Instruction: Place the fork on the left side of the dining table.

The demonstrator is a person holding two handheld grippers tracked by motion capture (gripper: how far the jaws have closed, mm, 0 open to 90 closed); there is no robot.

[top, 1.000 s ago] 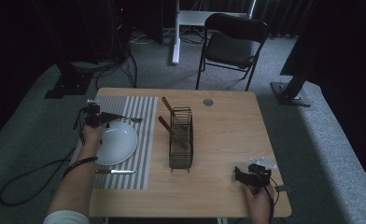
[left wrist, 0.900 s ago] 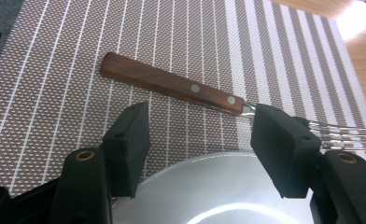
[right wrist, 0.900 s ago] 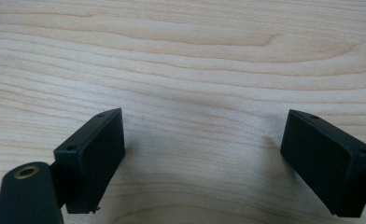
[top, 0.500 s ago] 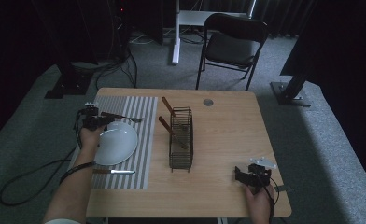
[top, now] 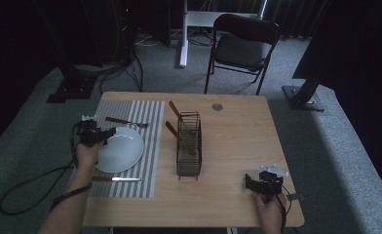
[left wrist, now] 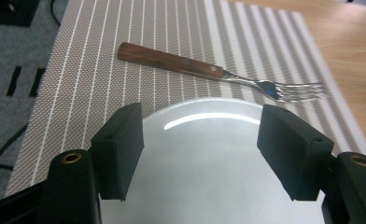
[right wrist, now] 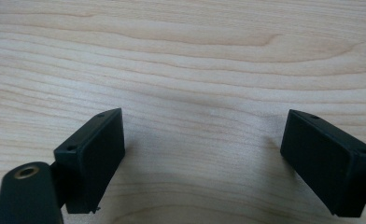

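One white plate lies between the spread jaws of the left gripper, low in the left gripper view, resting on the striped placemat at the left of the high view. It looks stiff, glazed and slick, likely breakable; the thin rim seems the only place to take hold, and I judge a pinch there could slip. Just beyond its far edge lies a wooden-handled fork, apart from it. A knife sits below the plate. At centre frame stands a wire caddy. The right gripper, lower right, rests wide open on bare table, holding nothing.
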